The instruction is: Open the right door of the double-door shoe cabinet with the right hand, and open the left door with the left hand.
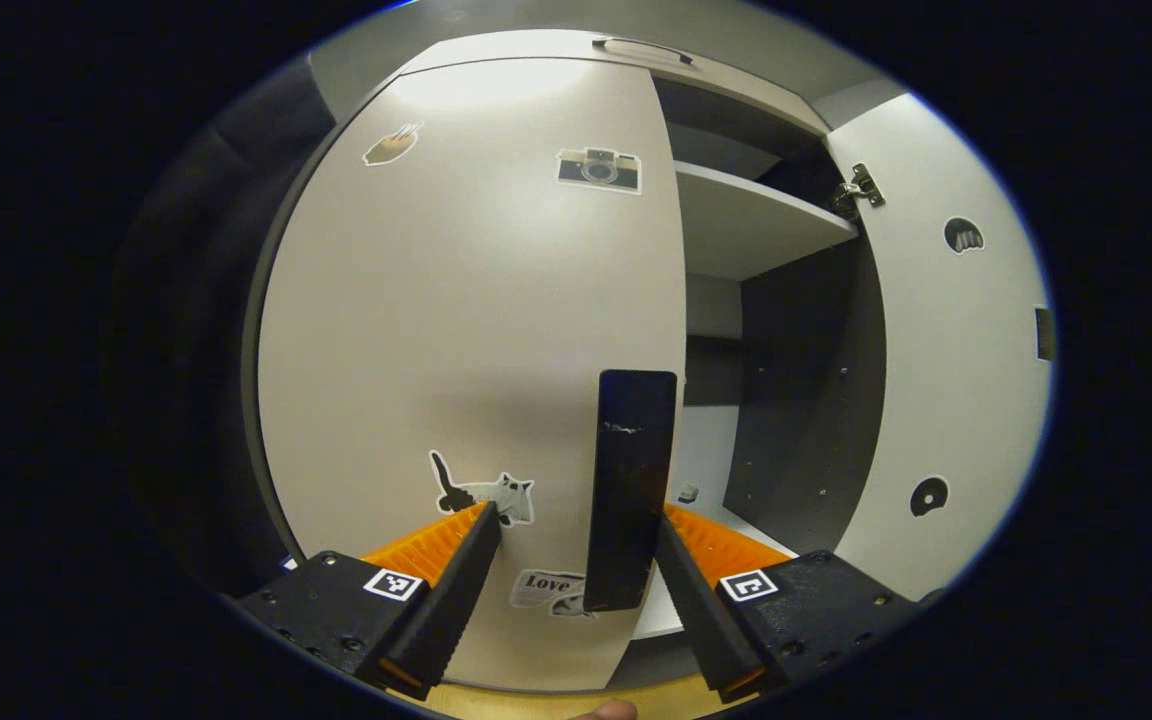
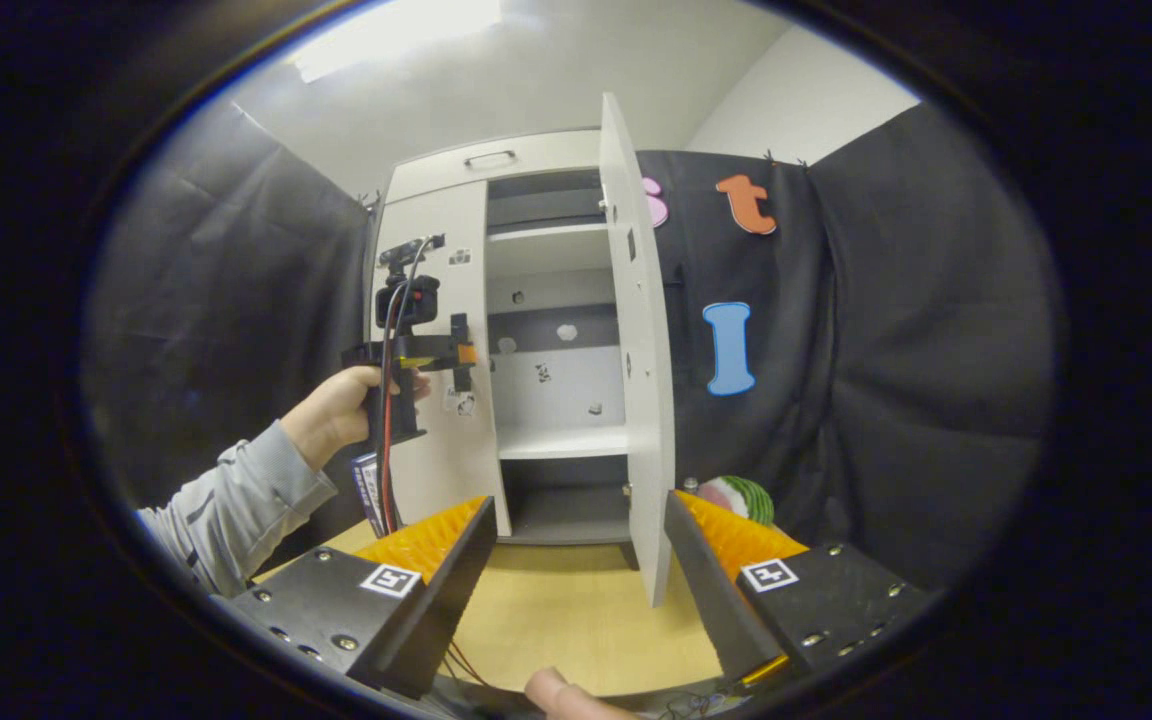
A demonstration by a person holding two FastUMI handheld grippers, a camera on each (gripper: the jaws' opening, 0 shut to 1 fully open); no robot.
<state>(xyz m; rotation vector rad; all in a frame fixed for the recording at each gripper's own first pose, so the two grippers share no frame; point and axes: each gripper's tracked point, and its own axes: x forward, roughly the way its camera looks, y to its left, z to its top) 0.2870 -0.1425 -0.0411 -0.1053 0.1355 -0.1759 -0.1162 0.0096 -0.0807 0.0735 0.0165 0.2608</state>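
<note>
Spread wide, the left gripper (image 1: 576, 540) brackets the dark handle (image 1: 629, 490) on the closed left door (image 1: 476, 350) without pinching it. Right gripper (image 2: 576, 535), also open and empty, hovers over the wooden floor (image 2: 576, 610) (pale planks) facing the shoe cabinet (image 2: 546, 350), whose right door (image 2: 641, 370) stands open against black cloth walls (image 2: 886, 330).

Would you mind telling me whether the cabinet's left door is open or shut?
Shut: the left door lies flat across its half, while the right door stands swung out.
</note>
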